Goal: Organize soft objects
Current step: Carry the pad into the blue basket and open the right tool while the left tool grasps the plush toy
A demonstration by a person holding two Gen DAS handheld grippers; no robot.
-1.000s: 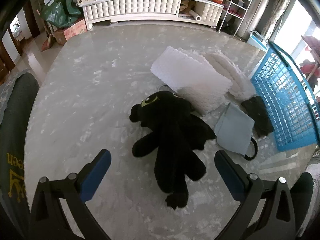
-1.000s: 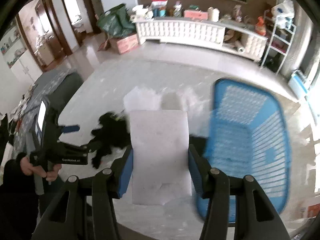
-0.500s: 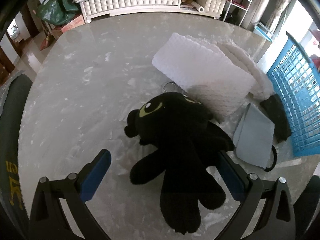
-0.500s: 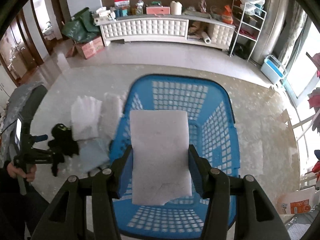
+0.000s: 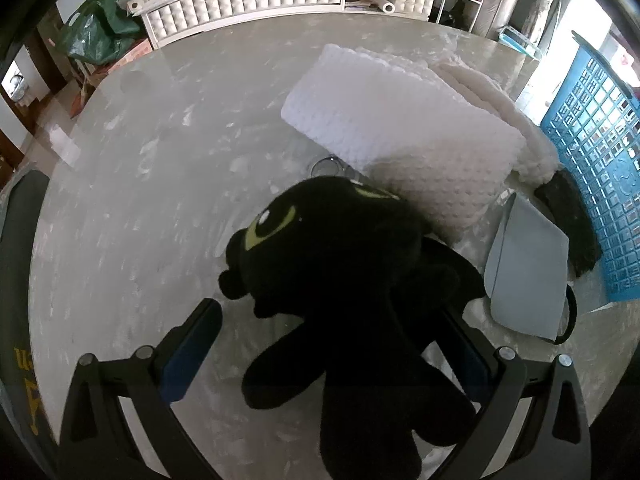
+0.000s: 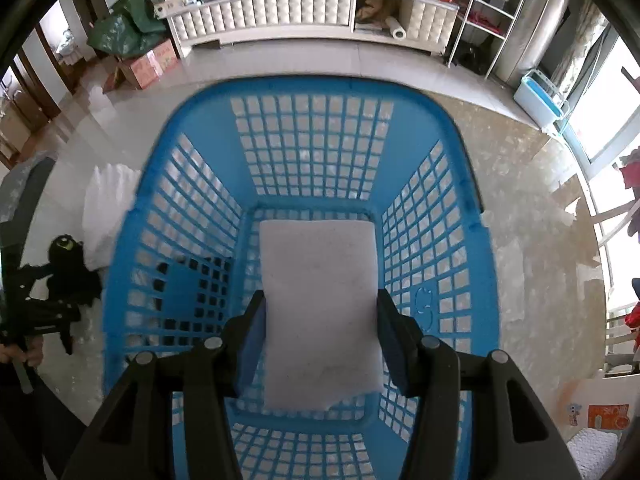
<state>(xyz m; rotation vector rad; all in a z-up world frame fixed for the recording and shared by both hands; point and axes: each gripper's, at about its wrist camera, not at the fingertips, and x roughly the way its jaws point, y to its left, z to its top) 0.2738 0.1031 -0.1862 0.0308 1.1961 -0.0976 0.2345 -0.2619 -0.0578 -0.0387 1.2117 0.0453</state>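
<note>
A black plush toy [image 5: 344, 264] with a yellow-green eye lies on the marble table [image 5: 140, 208]. My left gripper [image 5: 328, 352] stands open, low over the toy, one finger on each side of its body. The left pad [image 5: 192, 348] is clear of the toy; the toy's wing partly hides the right pad. My right gripper [image 6: 320, 336] is shut on a flat white pad [image 6: 320, 304] and holds it inside the blue basket [image 6: 304, 84], above its bottom. The right wrist view also shows the plush toy [image 6: 66, 268] and the left gripper [image 6: 36, 312] at the far left.
Beyond the toy lie a white knitted cushion [image 5: 400, 136] and a fluffy white cloth [image 5: 500, 108]. A grey-blue pouch [image 5: 528, 272] and a black item [image 5: 568, 220] rest against the blue basket [image 5: 600, 160]. A dark chair [image 5: 20, 240] stands at the table's left edge.
My left gripper came down closer to the plush toy, which now lies between its fingers. My right gripper carried the white pad from the table over the basket and down into it.
</note>
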